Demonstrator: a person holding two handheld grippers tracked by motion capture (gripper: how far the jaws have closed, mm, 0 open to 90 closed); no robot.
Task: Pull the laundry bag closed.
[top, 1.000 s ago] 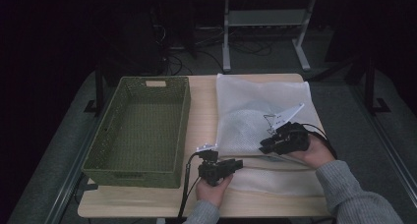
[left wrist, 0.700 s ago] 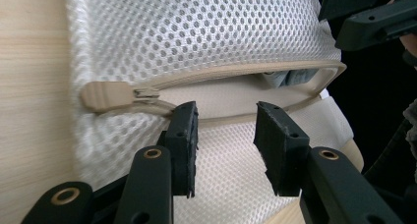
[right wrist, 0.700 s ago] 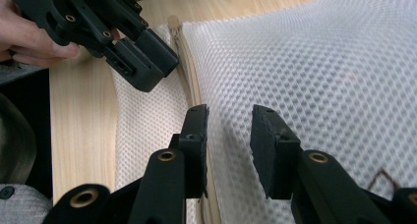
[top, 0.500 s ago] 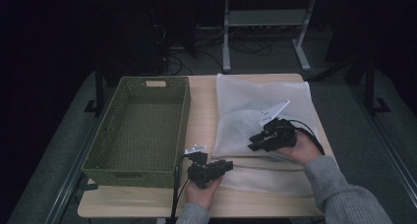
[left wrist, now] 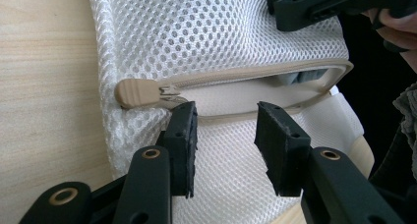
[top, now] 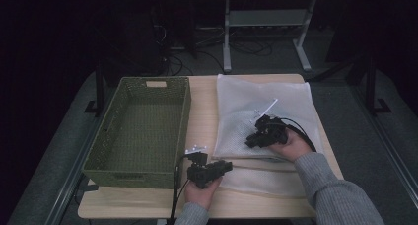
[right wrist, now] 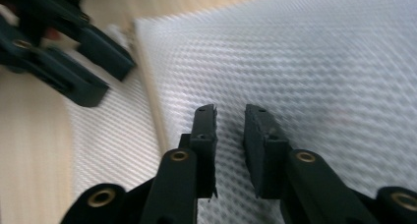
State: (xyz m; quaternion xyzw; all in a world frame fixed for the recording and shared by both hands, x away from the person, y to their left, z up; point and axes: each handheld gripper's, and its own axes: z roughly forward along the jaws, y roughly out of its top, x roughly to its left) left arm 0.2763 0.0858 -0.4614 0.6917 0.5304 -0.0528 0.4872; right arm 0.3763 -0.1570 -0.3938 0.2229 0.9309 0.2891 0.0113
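- White mesh laundry bag (top: 266, 114) lies flat on the right half of the wooden table (top: 202, 111), right of centre in the high view. The green basket (top: 140, 129) sits to its left, apart from it, with nothing inside as far as I can see.
- The bit that matters is the zipper pull (left wrist: 142, 93), mid-left in the left gripper view, just above and a touch left of the left gripper (left wrist: 223, 135). The zip line (left wrist: 255, 75) runs off from it toward the right edge of that frame, so the long axis goes across the jaws, not along them.
- Left gripper is wide open with nothing between the jaws. It's parked at the bag's near lip, right under the part-open mouth.
- Right gripper (right wrist: 230, 130) has its jaws narrow, only a slim gap, nothing pinched that I can make out. It hovers low over the bag's top face; whether it touches the mesh I can't tell, since that frame is blurry.
- The left gripper (top: 209, 170) is clearly the nearer one to the pull — in the high view it sits at the bag's lower-left corner, while the right gripper (top: 263, 133) is further up the fabric.
- My guess: the next move is a small nudge up and left to get the pull between the jaws.
- The left gripper view shows the tan pull, the gaping mouth and something greyish inside — the high view just gives a white sheet, but it does lay out the basket and both hands.
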